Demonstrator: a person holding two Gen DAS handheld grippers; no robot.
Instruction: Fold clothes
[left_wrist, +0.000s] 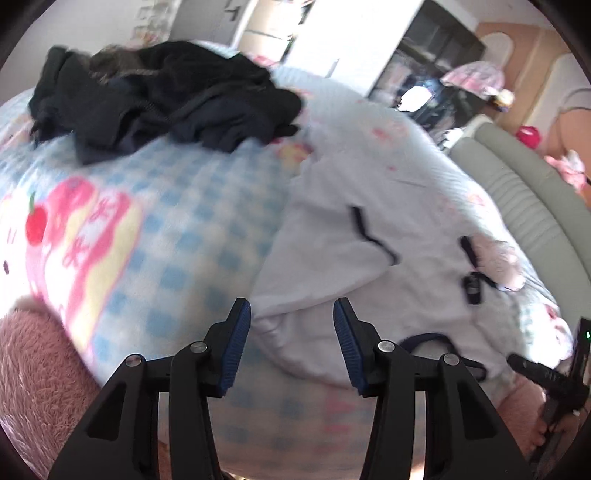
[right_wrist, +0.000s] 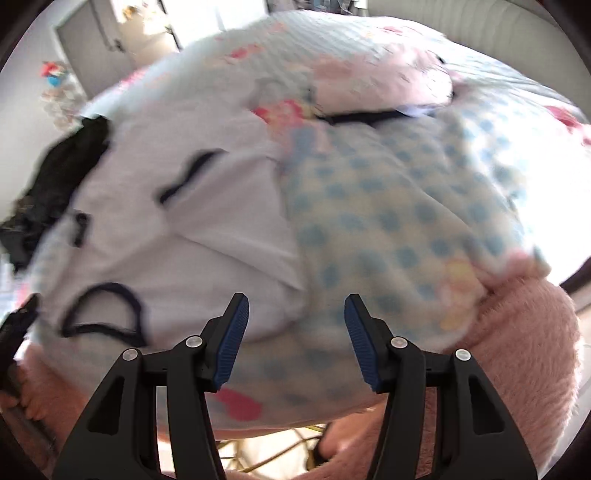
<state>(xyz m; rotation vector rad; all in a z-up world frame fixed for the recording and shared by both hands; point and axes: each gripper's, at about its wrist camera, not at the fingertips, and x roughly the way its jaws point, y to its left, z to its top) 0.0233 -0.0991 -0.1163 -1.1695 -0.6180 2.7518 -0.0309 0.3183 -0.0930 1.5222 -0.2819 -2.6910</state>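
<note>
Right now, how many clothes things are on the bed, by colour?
White garment with dark trim: 1
Heap of dark clothes: 1 heap; cannot tell how many pieces
Total: 2 (one garment, one heap)

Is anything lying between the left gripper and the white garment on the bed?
Nothing visible does. The left gripper hangs open right over the near edge of the white garment; the dark clothes pile lies far back on the checkered blanket.
</note>
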